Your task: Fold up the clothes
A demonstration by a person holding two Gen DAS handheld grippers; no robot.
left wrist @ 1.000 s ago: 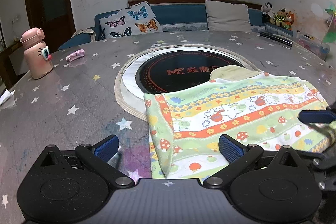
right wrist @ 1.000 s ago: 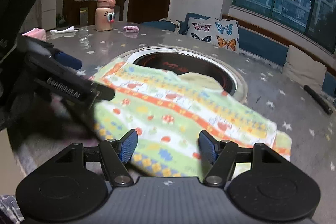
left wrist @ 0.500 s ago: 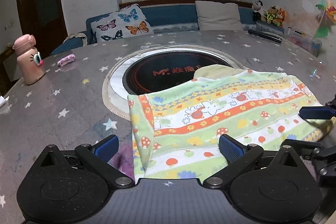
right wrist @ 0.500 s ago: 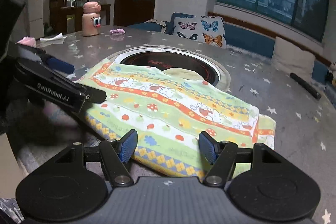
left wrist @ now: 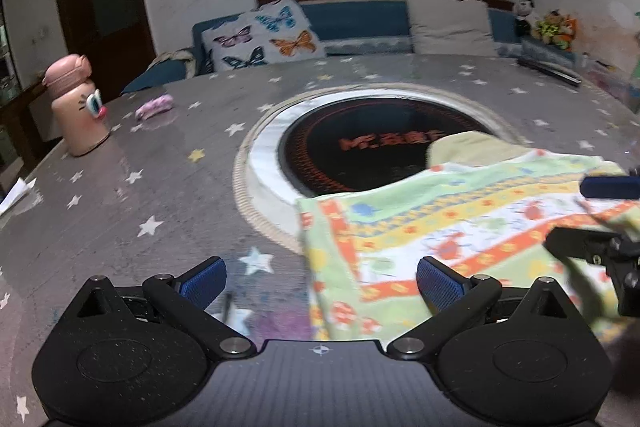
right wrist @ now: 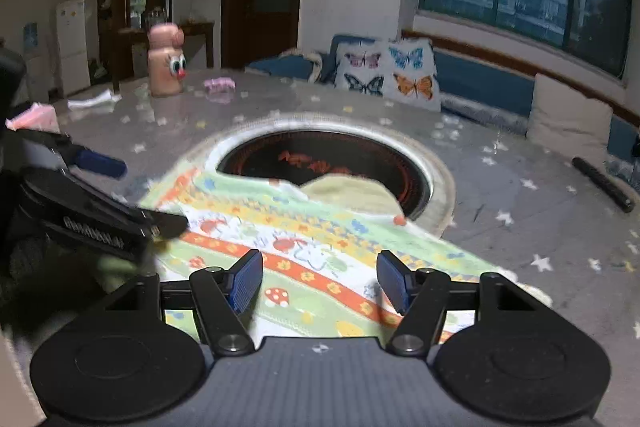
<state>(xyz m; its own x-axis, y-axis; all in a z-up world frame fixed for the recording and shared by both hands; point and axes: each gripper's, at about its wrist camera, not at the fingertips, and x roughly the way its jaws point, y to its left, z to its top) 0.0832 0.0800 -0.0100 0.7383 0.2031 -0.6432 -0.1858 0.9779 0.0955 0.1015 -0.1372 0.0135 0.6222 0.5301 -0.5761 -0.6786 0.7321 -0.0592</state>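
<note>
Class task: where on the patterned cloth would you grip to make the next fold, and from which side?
Probably the near hem of the patterned cloth, approached from the table's near edge. The cloth lies flat with that hem nearest both open grippers: left gripper, right gripper.

Dim indoor light, motion blur, fisheye-warped edges

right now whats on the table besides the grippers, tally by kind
patterned garment: 1
pink cartoon bottle: 1
pink hair clip: 1
white paper: 1
black rod: 1
pink packet: 1
Total: 6
</note>
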